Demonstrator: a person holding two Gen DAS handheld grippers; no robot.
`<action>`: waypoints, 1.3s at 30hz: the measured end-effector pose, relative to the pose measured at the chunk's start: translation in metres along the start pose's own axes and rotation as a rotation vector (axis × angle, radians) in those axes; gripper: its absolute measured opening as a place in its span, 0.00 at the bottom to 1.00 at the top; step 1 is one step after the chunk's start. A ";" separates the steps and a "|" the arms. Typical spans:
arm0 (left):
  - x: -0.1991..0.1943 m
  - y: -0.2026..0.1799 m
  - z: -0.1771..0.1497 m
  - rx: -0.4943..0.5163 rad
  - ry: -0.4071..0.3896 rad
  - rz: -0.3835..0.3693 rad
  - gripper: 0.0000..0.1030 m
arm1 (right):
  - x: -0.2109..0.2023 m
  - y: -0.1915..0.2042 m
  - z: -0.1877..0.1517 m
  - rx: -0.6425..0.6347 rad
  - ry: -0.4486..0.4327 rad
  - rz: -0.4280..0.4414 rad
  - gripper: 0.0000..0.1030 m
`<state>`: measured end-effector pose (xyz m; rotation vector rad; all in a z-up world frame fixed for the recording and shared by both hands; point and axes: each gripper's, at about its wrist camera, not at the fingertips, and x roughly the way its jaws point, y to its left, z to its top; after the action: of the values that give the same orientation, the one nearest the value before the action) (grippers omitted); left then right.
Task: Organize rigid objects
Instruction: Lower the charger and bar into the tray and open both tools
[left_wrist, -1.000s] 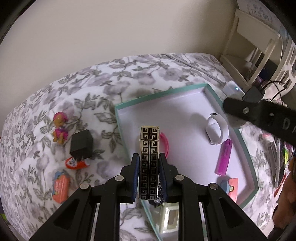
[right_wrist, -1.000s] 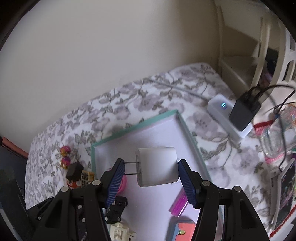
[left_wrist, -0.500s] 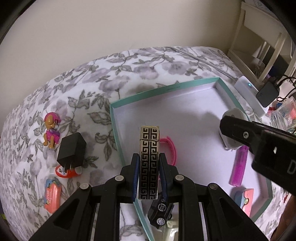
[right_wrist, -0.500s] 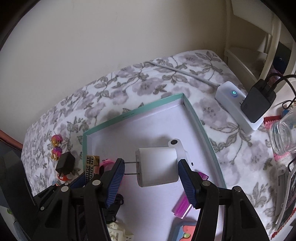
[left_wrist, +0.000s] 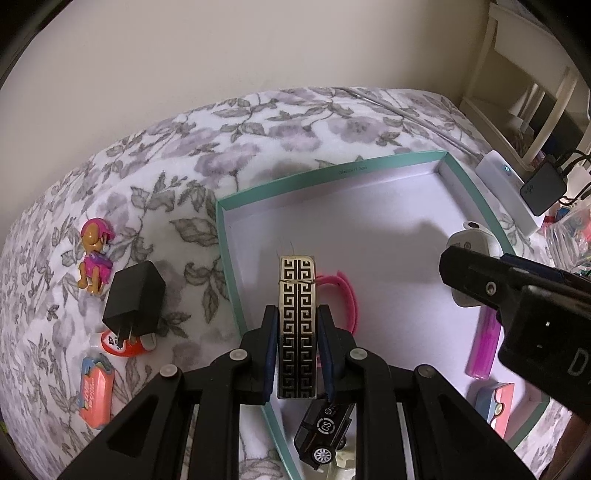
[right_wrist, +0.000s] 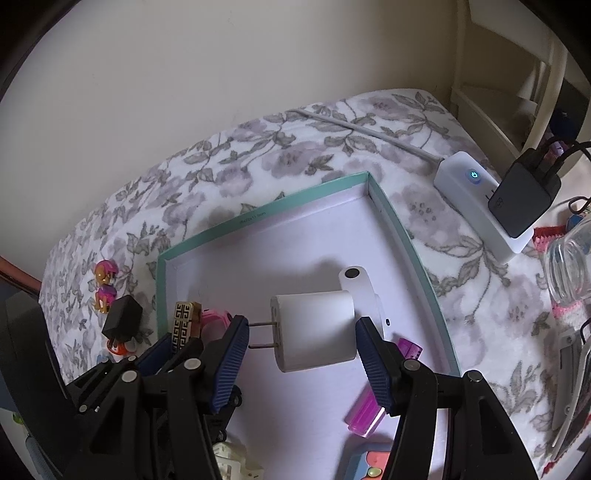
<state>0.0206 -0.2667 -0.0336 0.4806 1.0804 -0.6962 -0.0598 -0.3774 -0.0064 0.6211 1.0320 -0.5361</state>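
My left gripper (left_wrist: 297, 317) is shut on a black-and-gold patterned block (left_wrist: 297, 325) and holds it upright over the left part of the teal-rimmed tray (left_wrist: 332, 171). The block also shows in the right wrist view (right_wrist: 183, 323). My right gripper (right_wrist: 301, 332) is shut on a white plug adapter (right_wrist: 314, 328), prongs pointing left, above the tray (right_wrist: 258, 218). In the tray lie a pink band (left_wrist: 341, 295), a white watch (right_wrist: 364, 284), a purple lighter (left_wrist: 484, 347) and a black toy car (left_wrist: 323, 428).
Left of the tray on the flowered blanket lie a pink puppy figure (left_wrist: 94, 254), a black charger (left_wrist: 135, 299), a red-and-white toy (left_wrist: 123, 343) and an orange case (left_wrist: 96, 393). A white power strip (right_wrist: 476, 199) with a black plug and a glass jar (right_wrist: 569, 262) stand at the right.
Both grippers have moved forward over the tray and lower, each still holding its object. The right gripper has come further into the left wrist view.
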 end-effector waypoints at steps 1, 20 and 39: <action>0.000 0.000 0.000 0.000 0.000 -0.001 0.21 | 0.000 0.000 0.000 -0.002 0.000 -0.001 0.61; -0.012 0.005 0.005 -0.041 -0.017 -0.023 0.26 | -0.019 -0.002 0.006 0.005 -0.046 -0.016 0.63; -0.056 0.033 0.019 -0.154 -0.101 -0.072 0.67 | -0.058 -0.005 0.016 0.016 -0.148 -0.037 0.69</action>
<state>0.0399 -0.2407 0.0260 0.2728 1.0504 -0.6877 -0.0775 -0.3850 0.0504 0.5684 0.9018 -0.6138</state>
